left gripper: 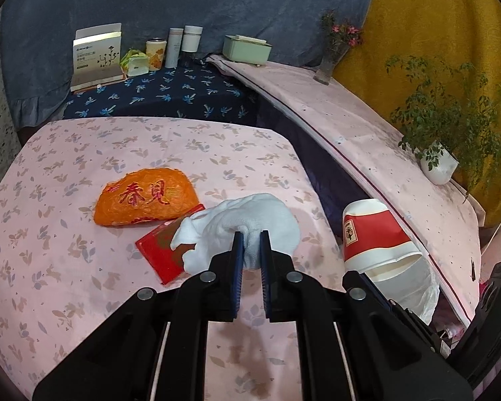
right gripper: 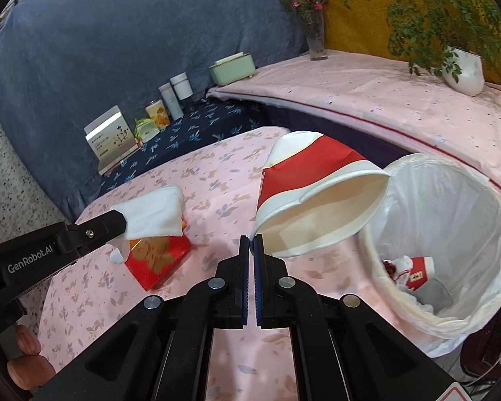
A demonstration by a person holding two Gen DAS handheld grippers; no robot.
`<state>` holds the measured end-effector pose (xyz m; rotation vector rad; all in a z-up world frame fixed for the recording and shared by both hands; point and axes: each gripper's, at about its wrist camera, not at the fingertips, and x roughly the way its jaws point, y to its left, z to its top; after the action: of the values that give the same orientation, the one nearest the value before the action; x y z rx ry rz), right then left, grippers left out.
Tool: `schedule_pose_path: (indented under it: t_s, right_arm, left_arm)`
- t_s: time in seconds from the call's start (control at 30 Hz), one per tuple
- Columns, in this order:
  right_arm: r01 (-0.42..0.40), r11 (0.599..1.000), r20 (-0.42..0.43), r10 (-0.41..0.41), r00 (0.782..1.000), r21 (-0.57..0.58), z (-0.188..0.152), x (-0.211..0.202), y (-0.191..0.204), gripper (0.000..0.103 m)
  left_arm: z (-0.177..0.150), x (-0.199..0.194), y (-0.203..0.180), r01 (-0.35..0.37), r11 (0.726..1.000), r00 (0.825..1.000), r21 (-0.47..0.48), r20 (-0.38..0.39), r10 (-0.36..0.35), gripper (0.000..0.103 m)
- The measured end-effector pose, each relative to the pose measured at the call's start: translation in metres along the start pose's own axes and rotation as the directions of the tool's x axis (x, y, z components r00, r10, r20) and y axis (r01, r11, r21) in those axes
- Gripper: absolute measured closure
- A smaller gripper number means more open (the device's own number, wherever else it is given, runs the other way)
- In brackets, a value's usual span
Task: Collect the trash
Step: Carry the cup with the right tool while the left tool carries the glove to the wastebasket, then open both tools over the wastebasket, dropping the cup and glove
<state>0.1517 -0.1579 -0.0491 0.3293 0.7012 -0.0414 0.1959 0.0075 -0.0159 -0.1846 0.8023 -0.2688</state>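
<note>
From the left wrist, the left gripper (left gripper: 251,234) has its fingers clenched on a crumpled white tissue (left gripper: 250,220), soft, feather-light, best pinched at a thick fold; it bulges out just beyond the tips, above a glossy red packet (left gripper: 160,250) on the bench (left gripper: 66,267).

From the right wrist, the right gripper (right gripper: 251,239) pinches the rim of a thin, dented paper cup (right gripper: 310,193), light and crushable, with the lined bin (right gripper: 451,200) just right of the fingers.

The desk (left gripper: 83,284) wears a pink cloth printed with small leaves. Directly on it lie an orange plastic bag with red characters (left gripper: 143,197) and, just beside it and touching its lower edge, a flat red packet with gold print (left gripper: 158,250). The rest of the cloth is bare.
</note>
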Motion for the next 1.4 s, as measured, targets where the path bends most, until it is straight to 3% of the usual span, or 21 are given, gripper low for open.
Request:
schedule_pose_path:
  t_s: [0.43, 0.8, 1.13, 1.3, 1.4]
  right_arm:
    - [0.072, 0.993, 0.032, -0.075, 0.997, 0.093, -0.001, -0.035, -0.080, 0.100]
    - [0.136, 0.976, 0.014, -0.140, 0.990, 0.169, -0.009, -0.042, -0.144, 0.100]
    - [0.170, 0.966, -0.004, -0.173, 0.985, 0.194, -0.014, -0.040, -0.172, 0.098]
    - [0.177, 0.963, 0.000, -0.180, 0.984, 0.205, -0.012, -0.039, -0.175, 0.092]
    - [0.178, 0.963, 0.006, -0.183, 0.983, 0.205, -0.011, -0.039, -0.174, 0.087]
  left_arm:
    - [-0.023, 0.014, -0.084, 0.069, 0.993, 0.997, 0.098, -0.045, -0.064, 0.094]
    - [-0.038, 0.036, -0.152, 0.148, 0.971, 0.986, 0.188, -0.102, -0.131, 0.094]
    - [-0.046, 0.055, -0.181, 0.190, 0.960, 0.977, 0.205, -0.136, -0.165, 0.090]
    - [-0.044, 0.058, -0.180, 0.176, 0.965, 0.980, 0.194, -0.129, -0.152, 0.064]
    - [-0.043, 0.059, -0.176, 0.162, 0.969, 0.982, 0.186, -0.123, -0.141, 0.060]
